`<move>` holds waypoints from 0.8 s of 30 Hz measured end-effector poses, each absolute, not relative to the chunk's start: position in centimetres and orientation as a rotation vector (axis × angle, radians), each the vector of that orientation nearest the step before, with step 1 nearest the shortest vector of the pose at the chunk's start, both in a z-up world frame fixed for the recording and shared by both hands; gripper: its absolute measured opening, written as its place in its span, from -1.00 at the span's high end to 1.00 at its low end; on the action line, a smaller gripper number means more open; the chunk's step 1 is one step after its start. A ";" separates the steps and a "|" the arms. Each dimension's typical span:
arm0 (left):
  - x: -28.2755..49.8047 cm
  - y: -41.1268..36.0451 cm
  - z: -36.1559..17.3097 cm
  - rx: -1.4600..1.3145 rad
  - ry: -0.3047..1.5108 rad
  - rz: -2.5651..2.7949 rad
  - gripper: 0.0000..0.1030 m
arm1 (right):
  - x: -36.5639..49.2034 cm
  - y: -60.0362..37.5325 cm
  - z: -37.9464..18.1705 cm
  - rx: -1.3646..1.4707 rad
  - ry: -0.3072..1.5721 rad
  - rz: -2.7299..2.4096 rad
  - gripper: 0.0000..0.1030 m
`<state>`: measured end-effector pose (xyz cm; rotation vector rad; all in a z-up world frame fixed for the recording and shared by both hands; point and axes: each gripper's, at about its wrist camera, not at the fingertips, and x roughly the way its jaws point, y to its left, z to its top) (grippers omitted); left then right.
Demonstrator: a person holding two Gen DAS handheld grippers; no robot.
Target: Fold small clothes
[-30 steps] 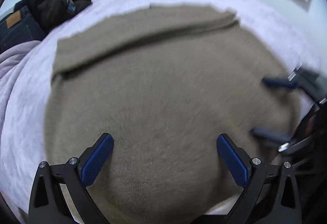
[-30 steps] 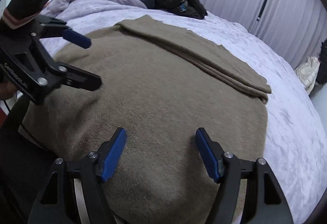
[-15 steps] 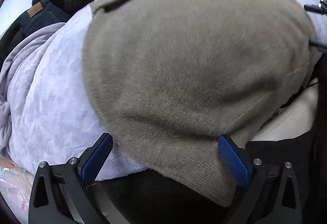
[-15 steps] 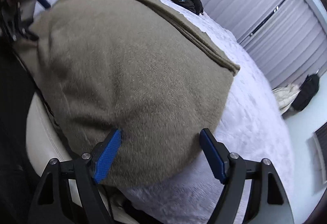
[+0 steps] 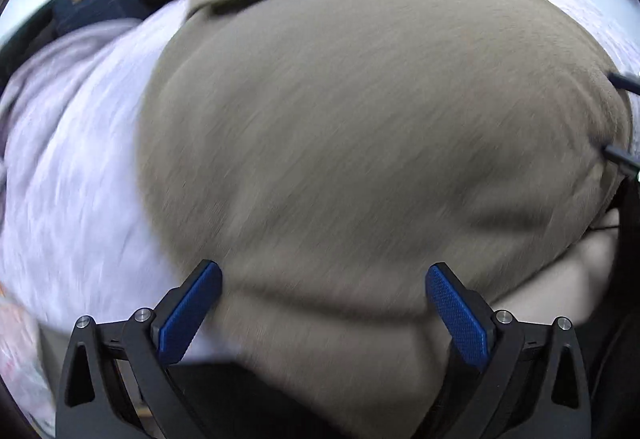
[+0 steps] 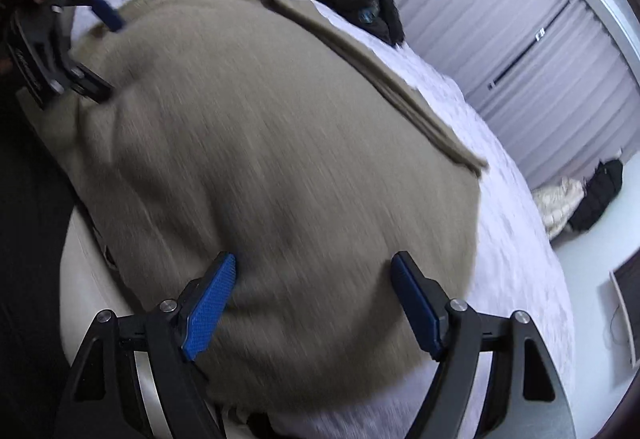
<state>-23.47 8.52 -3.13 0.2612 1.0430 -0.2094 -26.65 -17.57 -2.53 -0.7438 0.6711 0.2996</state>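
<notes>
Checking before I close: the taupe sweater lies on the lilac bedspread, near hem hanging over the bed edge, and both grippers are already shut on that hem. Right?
One thing is wrong: neither gripper is shut. Each wrist view shows its own: left gripper and right gripper have their fingers apart, open over the taupe sweater on the lilac bedspread. The rest stands.

Black hand-held gripper point(image 5: 323, 313) frames, silver screws, textured blue finger pads point(image 5: 456, 321).

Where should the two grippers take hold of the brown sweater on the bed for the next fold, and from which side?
Probably at the near hem of the brown sweater, which hangs over the bed's edge. Come from the near side, the left gripper and right gripper each at one corner; both are open.
</notes>
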 end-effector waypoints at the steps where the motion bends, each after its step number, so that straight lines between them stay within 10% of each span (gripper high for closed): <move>1: -23.8 9.6 -3.0 0.219 1.051 -0.213 -1.00 | -27.0 -18.8 -2.4 -0.716 0.691 0.292 -0.57; 11: -22.0 11.8 -2.9 -0.141 1.086 -0.281 -1.00 | -28.0 -26.2 0.4 -0.249 0.812 0.239 -0.58; 24: -24.9 9.5 0.6 -0.041 0.953 -0.225 -1.00 | -27.9 -23.8 1.3 -0.325 0.722 0.253 -0.58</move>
